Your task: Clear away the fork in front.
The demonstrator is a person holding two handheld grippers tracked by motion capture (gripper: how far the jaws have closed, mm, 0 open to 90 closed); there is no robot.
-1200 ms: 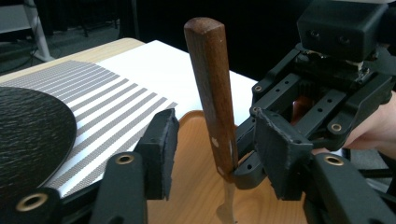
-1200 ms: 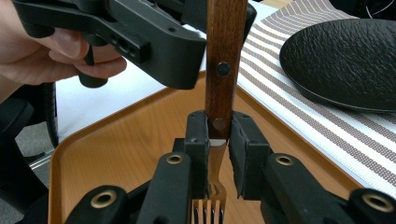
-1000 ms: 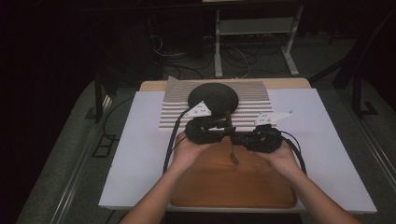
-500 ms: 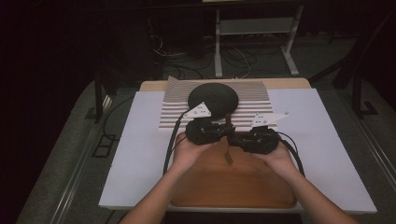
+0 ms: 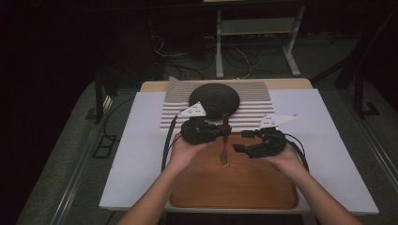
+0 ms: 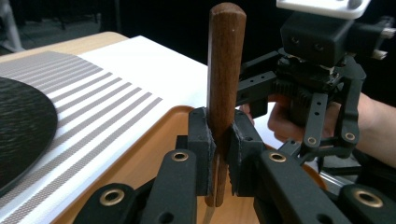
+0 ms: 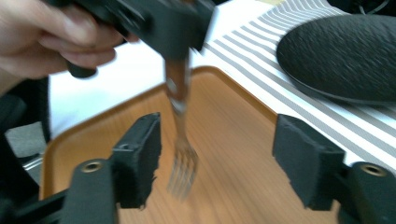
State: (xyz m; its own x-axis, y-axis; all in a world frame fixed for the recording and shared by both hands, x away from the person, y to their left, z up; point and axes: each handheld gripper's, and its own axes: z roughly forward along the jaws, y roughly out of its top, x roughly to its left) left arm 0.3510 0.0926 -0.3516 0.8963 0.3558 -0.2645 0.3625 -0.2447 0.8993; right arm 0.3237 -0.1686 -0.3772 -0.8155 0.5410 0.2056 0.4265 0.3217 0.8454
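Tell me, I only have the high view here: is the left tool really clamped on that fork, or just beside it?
Observer: Clamped. In the left gripper view the left tool has both pads pressed on the fork's wooden handle, which stands upright.
Operator: And the right tool?
Observer: The right tool is open; its jaws have just been opening, and the fork's tines hang between the pads without touching them.
Operator: Are the tines resting on the tray?
Observer: The right gripper view is blurred there; they sit low over the wooden tray, but I cannot tell whether they touch.
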